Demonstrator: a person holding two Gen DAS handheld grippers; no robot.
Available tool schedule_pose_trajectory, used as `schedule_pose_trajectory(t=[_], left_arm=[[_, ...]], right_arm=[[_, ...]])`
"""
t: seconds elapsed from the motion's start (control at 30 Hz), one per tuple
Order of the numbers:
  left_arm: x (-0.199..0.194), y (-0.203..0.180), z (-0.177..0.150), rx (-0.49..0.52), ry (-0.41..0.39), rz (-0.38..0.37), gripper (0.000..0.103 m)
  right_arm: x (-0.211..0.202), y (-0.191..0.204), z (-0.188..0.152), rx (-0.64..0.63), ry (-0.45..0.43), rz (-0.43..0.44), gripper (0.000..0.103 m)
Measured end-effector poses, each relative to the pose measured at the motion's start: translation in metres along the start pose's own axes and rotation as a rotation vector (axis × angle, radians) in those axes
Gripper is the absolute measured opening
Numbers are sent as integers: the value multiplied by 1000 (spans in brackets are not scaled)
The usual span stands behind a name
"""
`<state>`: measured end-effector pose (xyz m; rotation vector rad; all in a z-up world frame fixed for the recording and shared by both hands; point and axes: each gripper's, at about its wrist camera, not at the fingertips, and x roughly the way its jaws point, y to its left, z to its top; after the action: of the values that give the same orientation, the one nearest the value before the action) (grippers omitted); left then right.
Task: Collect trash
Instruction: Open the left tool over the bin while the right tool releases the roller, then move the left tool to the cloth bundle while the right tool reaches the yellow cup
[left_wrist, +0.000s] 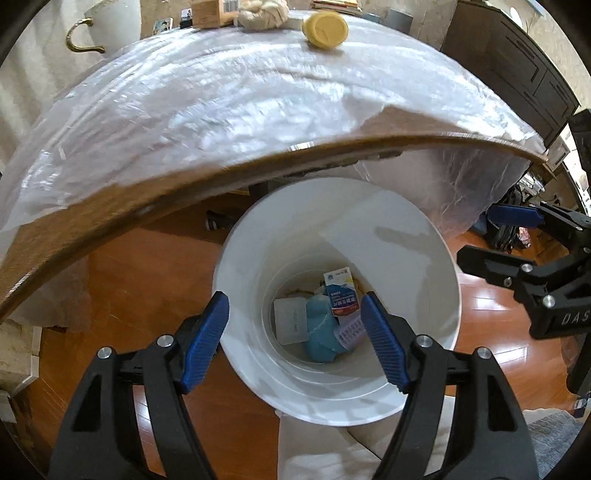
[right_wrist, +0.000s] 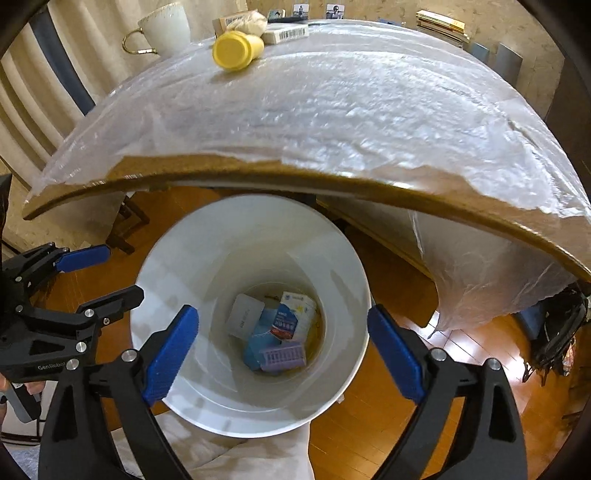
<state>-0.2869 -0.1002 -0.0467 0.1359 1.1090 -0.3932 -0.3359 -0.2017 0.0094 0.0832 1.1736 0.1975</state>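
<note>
Trash lies at the bottom of a white bin (left_wrist: 436, 280) on the wooden floor (left_wrist: 147, 280), just under the near edge of the table (left_wrist: 110, 206).

In the bin sit a red-and-blue printed carton (right_wrist: 293, 321), a white flat packet (right_wrist: 243, 314), a blue wrapper (left_wrist: 319, 332) and a lilac ridged piece (right_wrist: 282, 356), all touching in one heap. The left hand-held gripper (left_wrist: 295, 339) hangs over the bin mouth with its blue pads wide apart and nothing between them; the right hand-held gripper (right_wrist: 282, 349) hangs beside it, likewise spread and empty. On the table, under a clear plastic sheet (right_wrist: 332, 110), a yellow jar (right_wrist: 236, 48) lies on its side at the far end, near a white mug (right_wrist: 162, 27) with a gold handle, a crumpled cloth (left_wrist: 264, 13) and small boxes (right_wrist: 286, 35).
</note>
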Motion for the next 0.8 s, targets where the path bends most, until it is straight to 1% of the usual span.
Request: schedule_pose_trajectory(t=[0.03, 0.1, 0.17, 0.2, 0.23, 0.27, 0.3, 0.33, 0.37, 0.4, 0.43, 0.47, 0.5, 0.53, 0.57, 0.6, 0.63, 0.67, 0.7, 0.8], left_arm=[[-5, 3, 3, -1, -4, -7, 75], [-27, 3, 5, 3, -41, -34, 75], [-60, 3, 9, 16, -112, -86, 75], [-84, 5, 14, 24, -178, -123, 85], [-99, 6, 19, 28, -231, -134, 92], [-117, 9, 25, 28, -310, -131, 102], [-131, 13, 31, 23, -389, -111, 102], [-143, 19, 41, 1, -469, -69, 102], [-146, 25, 52, -22, -508, -40, 102], [-143, 34, 69, -51, -507, -17, 102], [-138, 39, 80, -63, -484, -26, 102], [-128, 46, 100, -76, -435, -60, 102], [-119, 53, 114, -95, -409, -90, 102], [-113, 57, 124, -113, -405, -100, 102], [-104, 61, 139, -142, -395, -101, 102], [-99, 63, 147, -150, -387, -98, 102], [-88, 64, 163, -145, -371, -90, 102], [-80, 62, 168, -138, -364, -87, 102], [-69, 62, 181, -126, -347, -70, 102], [-40, 61, 197, -78, -303, -41, 102]], right_arm=[[-9, 1, 0, -6, -16, 6, 91], [-31, 4, 3, -25, -66, 5, 91], [-63, 13, 8, -68, -163, -8, 93], [-76, 17, 12, -86, -215, -32, 96], [-89, 22, 16, -103, -289, -64, 99], [-100, 27, 21, -117, -372, -93, 99], [-107, 30, 25, -124, -418, -101, 99], [-107, 33, 33, -128, -444, -106, 99], [-103, 35, 43, -130, -433, -93, 99], [-97, 36, 55, -123, -419, -68, 99], [-91, 36, 64, -108, -414, -48, 99], [-85, 38, 69, -88, -407, -38, 99], [-76, 38, 80, -62, -386, -18, 99], [-66, 38, 92, -43, -366, 13, 99], [-57, 39, 102, -27, -348, 22, 99], [-52, 39, 108, -20, -337, 24, 99], [-40, 43, 115, -16, -329, 25, 99], [-34, 44, 121, -14, -321, 18, 99], [-26, 45, 127, -15, -314, 5, 99], [-6, 51, 136, -16, -284, 6, 93]])
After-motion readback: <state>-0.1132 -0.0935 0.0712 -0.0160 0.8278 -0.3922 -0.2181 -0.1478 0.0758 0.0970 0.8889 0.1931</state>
